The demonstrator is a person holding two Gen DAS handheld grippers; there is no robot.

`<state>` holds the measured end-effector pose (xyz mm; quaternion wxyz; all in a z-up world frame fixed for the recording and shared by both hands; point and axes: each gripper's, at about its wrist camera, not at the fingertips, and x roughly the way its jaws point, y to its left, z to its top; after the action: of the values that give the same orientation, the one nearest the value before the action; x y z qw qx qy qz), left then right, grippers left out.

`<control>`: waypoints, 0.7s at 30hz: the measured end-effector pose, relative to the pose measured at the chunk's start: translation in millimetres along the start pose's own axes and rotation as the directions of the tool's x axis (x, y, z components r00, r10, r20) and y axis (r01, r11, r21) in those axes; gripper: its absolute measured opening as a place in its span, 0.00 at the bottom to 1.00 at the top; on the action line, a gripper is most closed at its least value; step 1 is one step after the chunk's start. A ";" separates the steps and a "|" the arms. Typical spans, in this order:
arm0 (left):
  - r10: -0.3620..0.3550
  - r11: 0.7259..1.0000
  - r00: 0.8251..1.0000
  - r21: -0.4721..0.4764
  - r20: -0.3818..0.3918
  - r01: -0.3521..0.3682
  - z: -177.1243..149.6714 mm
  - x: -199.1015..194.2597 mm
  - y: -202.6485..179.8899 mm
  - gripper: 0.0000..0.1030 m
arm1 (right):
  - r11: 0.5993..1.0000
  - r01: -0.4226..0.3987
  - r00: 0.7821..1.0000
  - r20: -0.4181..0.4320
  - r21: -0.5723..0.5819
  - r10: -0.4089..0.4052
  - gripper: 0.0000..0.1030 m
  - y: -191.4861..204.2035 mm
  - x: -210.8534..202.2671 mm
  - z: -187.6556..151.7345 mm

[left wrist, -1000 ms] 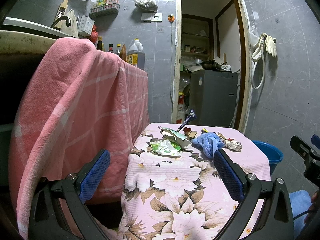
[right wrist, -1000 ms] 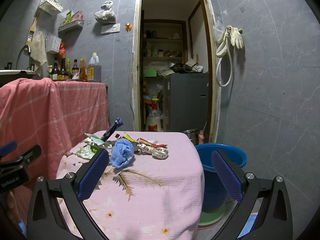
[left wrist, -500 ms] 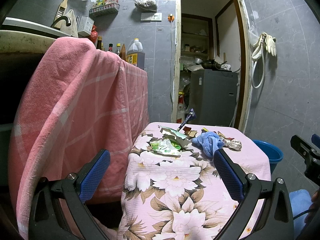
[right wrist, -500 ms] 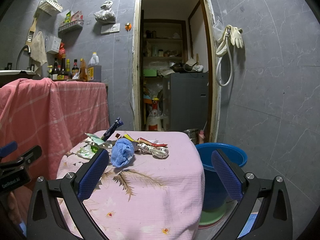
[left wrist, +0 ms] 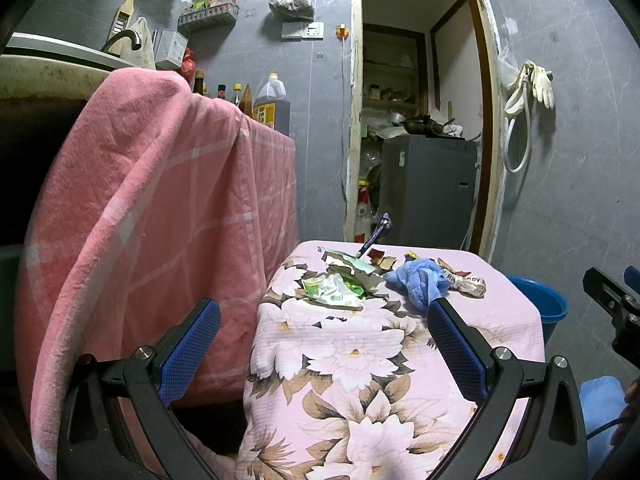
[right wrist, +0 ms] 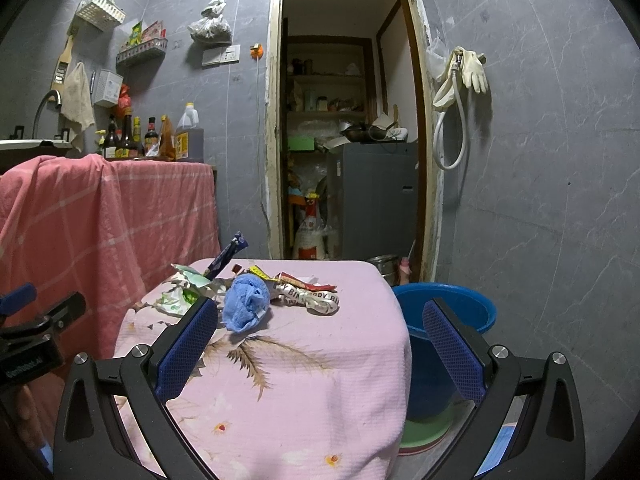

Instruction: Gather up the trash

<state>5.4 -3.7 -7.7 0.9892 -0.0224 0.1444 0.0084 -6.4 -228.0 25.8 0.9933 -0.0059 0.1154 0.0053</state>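
I see the wrappers (right wrist: 308,294) heaped beside a blue cloth (right wrist: 245,307) at the far end of the floral table (right wrist: 312,380). My left gripper (left wrist: 324,346) and right gripper (right wrist: 320,346) hover short of it, jaws wide apart and empty, a blue bucket (right wrist: 452,312) just beside the table.

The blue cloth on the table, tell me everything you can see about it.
The blue cloth is a soft, fuzzy-looking rag, light blue, crumpled into a loose ball with folds and a dangling corner. It lies on the pink floral tablecloth, in the far half of the table, among the trash. Crumpled printed wrappers sit against its right side, green-and-white packaging to its left. Neither hand-held gripper touches it.
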 end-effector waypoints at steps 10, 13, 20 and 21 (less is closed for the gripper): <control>0.014 1.000 0.999 -0.002 -0.050 -0.014 10.8 26.1 6.7 0.98 | 0.997 -0.065 0.998 -0.017 0.033 0.065 1.00 2.8 27.3 4.7; 0.033 0.999 0.996 0.004 -0.081 -0.033 15.8 44.7 9.7 0.98 | 0.997 -0.062 0.998 -0.021 0.052 0.063 1.00 2.3 41.7 11.0; 0.044 0.999 0.987 -0.019 -0.156 -0.048 25.9 90.7 18.3 0.98 | 0.986 -0.154 0.984 -0.075 0.069 0.159 1.00 8.5 92.5 23.8; 0.042 0.999 0.985 -0.025 -0.168 -0.047 27.1 97.4 19.9 0.98 | 0.984 -0.164 0.982 -0.083 0.070 0.170 1.00 8.6 99.6 24.4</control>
<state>106.1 18.4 -10.4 0.9728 -0.0339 0.2272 0.0304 96.0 -218.2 26.7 0.9829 0.0347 0.1597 0.0847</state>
